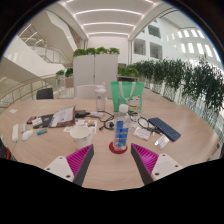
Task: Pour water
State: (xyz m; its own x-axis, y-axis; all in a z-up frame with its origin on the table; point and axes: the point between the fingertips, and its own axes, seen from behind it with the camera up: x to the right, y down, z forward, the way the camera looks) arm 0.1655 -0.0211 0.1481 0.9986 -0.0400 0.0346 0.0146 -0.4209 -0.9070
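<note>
A clear plastic water bottle (pixel 121 131) with a blue label and white cap stands upright on a red coaster (pixel 119 148) on the round wooden table (pixel 105 170). It stands just ahead of my gripper (pixel 113 160), slightly right of the middle line between the fingers. The fingers are open, their magenta pads (pixel 79 159) spread wide with only bare tabletop between them. Nothing is held. A white cup (pixel 81 131) sits further left on the table.
A green bag (pixel 127 97) stands behind the bottle. A dark tablet (pixel 164 129) lies to the right, and papers, small bottles and a laptop (pixel 62 116) clutter the left side. A chair (pixel 44 93) and planters stand beyond the table.
</note>
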